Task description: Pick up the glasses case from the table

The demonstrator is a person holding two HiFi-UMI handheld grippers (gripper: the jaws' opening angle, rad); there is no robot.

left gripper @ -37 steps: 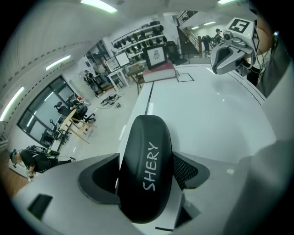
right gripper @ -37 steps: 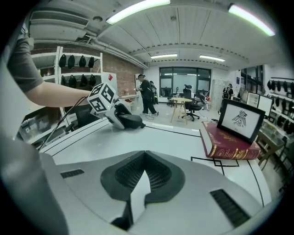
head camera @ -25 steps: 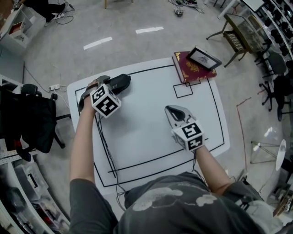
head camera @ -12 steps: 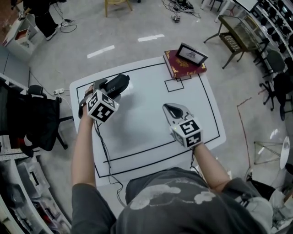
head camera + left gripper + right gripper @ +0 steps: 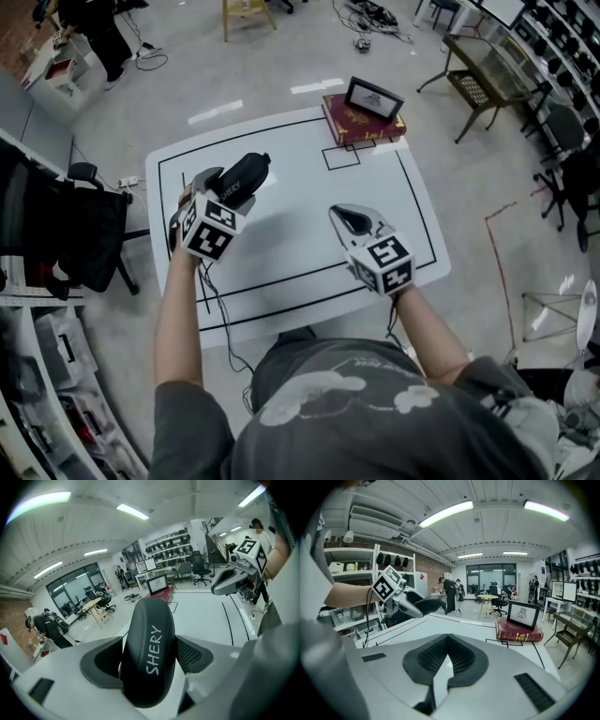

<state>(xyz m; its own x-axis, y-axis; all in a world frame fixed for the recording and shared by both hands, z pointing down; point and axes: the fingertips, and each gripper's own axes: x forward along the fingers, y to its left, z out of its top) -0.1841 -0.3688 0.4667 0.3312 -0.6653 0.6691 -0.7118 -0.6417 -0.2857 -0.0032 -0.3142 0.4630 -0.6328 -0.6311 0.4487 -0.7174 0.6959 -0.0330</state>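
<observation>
The black glasses case [image 5: 149,653], lettered SHERY, is clamped between the dark pads [image 5: 100,663] of my left gripper [image 5: 150,660]. In the head view the glasses case [image 5: 242,177] hangs above the left part of the white table [image 5: 300,159], held by my left gripper [image 5: 223,187], and it casts a shadow on the tabletop. My right gripper [image 5: 349,219] hovers over the table's right half. Its jaws are shut with nothing in them, as the right gripper view shows for my right gripper [image 5: 442,663]. From there the held glasses case [image 5: 429,603] shows at the left.
A red book [image 5: 362,127] with a small framed picture [image 5: 374,97] on it lies at the table's far right corner, next to a small black square outline [image 5: 340,157]. A black chair [image 5: 70,234] stands left of the table. A wooden stool [image 5: 248,11] stands beyond it.
My left gripper has risen and drawn back toward me with the glasses case in it. The right gripper has lifted too, still shut.
</observation>
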